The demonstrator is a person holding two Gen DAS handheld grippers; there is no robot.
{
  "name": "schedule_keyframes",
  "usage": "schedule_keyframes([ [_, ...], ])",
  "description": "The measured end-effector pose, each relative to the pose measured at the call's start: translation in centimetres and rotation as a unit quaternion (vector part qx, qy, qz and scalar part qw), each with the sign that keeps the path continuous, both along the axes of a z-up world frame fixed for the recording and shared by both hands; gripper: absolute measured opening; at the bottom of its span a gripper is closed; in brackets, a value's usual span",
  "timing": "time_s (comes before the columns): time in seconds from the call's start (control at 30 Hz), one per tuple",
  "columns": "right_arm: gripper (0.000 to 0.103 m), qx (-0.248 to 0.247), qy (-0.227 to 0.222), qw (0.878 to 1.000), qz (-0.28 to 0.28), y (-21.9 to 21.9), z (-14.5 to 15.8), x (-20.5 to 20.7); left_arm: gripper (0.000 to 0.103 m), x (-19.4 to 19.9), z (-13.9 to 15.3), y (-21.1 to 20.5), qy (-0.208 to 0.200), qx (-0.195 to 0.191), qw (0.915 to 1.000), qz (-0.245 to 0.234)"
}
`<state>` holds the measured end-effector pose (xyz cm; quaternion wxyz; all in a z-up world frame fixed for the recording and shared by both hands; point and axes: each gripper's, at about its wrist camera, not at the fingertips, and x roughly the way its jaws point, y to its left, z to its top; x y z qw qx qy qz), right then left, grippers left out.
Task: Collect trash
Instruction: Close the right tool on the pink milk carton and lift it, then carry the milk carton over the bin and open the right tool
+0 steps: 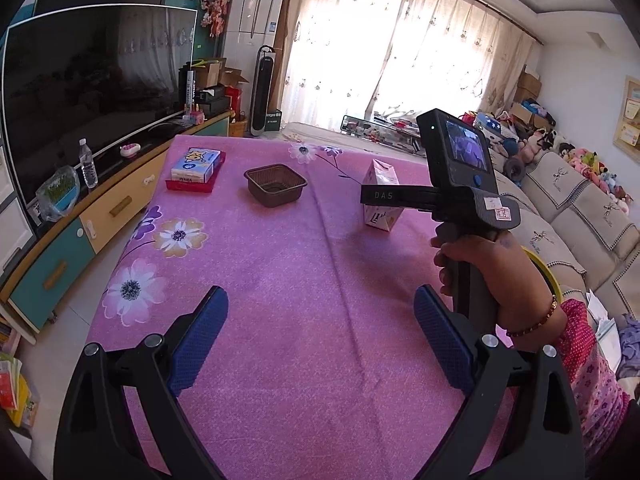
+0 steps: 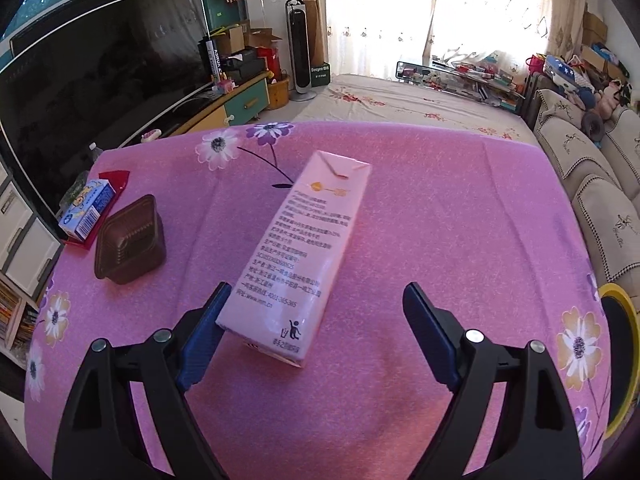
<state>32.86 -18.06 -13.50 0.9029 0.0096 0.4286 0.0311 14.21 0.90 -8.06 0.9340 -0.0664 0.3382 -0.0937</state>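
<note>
Right wrist view shows the right gripper [image 2: 316, 320] spread wide with nothing held, its blue fingers [image 2: 204, 332] low in the frame and a pale milk carton [image 2: 296, 256] standing between them. The carton sits nearer the left finger, seemingly touching it, with a clear gap to the right one. Its long axis runs up the frame away from the tongs, leaning toward upper right, so I judge a squeeze would catch its lower part across the narrow sides. In the left wrist view the left gripper [image 1: 320, 344] is equally wide open and empty, over bare cloth at the bottom of the frame, well apart from the carton at centre right, so the right hand is nearer. A brown plastic tray [image 2: 130, 240] lies at left of the right view, a tissue box [image 2: 86, 210] beyond it. Everything rests on a pink flowered cloth [image 2: 440, 220]; a television [image 1: 92, 92] fills the upper left, curtains the top, a sofa [image 1: 580, 208] the right edge.
</note>
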Motion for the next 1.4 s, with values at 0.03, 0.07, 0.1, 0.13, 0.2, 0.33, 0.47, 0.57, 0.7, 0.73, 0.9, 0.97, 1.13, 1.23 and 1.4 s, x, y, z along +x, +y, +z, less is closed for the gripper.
schedule_keyframes([
  [0.03, 0.079, -0.007, -0.002, 1.000, -0.003, -0.5, 0.0, -0.1, 0.093, 0.0, 0.0, -0.2, 0.000, -0.001, 1.0000, -0.002],
  [0.07, 0.079, -0.010, -0.004, 1.000, -0.007, -1.0, 0.1, -0.2, 0.093, 0.1, -0.1, -0.2, 0.001, -0.002, 1.0000, -0.003],
  [0.1, 0.078, -0.012, -0.005, 1.000, -0.009, -1.4, 0.1, -0.3, 0.093, 0.2, -0.2, -0.3, 0.003, -0.004, 1.0000, -0.004],
  [0.13, 0.073, -0.012, -0.004, 1.000, -0.007, -1.7, 0.0, -0.3, 0.093, 0.3, -0.3, -0.4, 0.005, -0.005, 1.0000, -0.004],
  [0.2, 0.064, -0.003, 0.007, 1.000, 0.002, -2.4, -0.3, -0.3, 0.093, 0.3, -0.3, -0.5, 0.006, -0.007, 0.9999, -0.006],
  [0.33, 0.042, 0.036, 0.022, 0.999, 0.029, -3.3, -0.8, -0.9, 0.093, 0.2, -0.3, -0.8, 0.003, -0.006, 0.9999, -0.009],
  [0.47, 0.038, 0.040, 0.014, 0.997, 0.060, -3.2, -0.4, -2.2, 0.093, 0.3, -0.5, -0.7, 0.005, -0.010, 0.9999, -0.009],
  [0.57, 0.037, 0.046, 0.010, 0.996, 0.077, -3.6, 0.3, -3.6, 0.093, 0.4, -0.5, -0.7, 0.006, -0.012, 0.9999, -0.008],
  [0.7, 0.037, 0.059, 0.001, 0.995, 0.083, -5.2, 1.4, -5.9, 0.093, 0.4, -0.6, -1.3, 0.006, -0.010, 0.9998, -0.014],
  [0.73, 0.037, 0.061, -0.004, 0.995, 0.082, -5.7, 1.7, -6.6, 0.093, 0.4, -0.6, -1.4, 0.006, -0.008, 0.9998, -0.016],
  [0.9, 0.037, 0.076, -0.024, 0.994, 0.073, -9.1, 3.4, -10.4, 0.093, 0.5, -0.4, -2.5, 0.005, -0.004, 0.9997, -0.025],
  [0.97, 0.037, 0.071, -0.036, 0.995, 0.062, -10.7, 4.1, -12.0, 0.093, 0.6, -0.4, -3.0, 0.005, -0.001, 0.9996, -0.028],
  [1.13, 0.038, 0.059, -0.051, 0.997, 0.024, -15.8, 4.8, -15.6, 0.093, 0.8, -0.4, -4.5, 0.005, 0.008, 0.9992, -0.038],
  [1.23, 0.038, 0.051, -0.056, 0.997, -0.013, -19.9, 5.0, -17.4, 0.093, 0.9, -0.3, -5.4, 0.003, 0.012, 0.9991, -0.041],
  [1.4, 0.038, 0.038, -0.058, 0.993, -0.093, -26.9, 4.3, -19.2, 0.093, 0.9, -0.2, -7.0, 0.005, 0.010, 0.9988, -0.047],
])
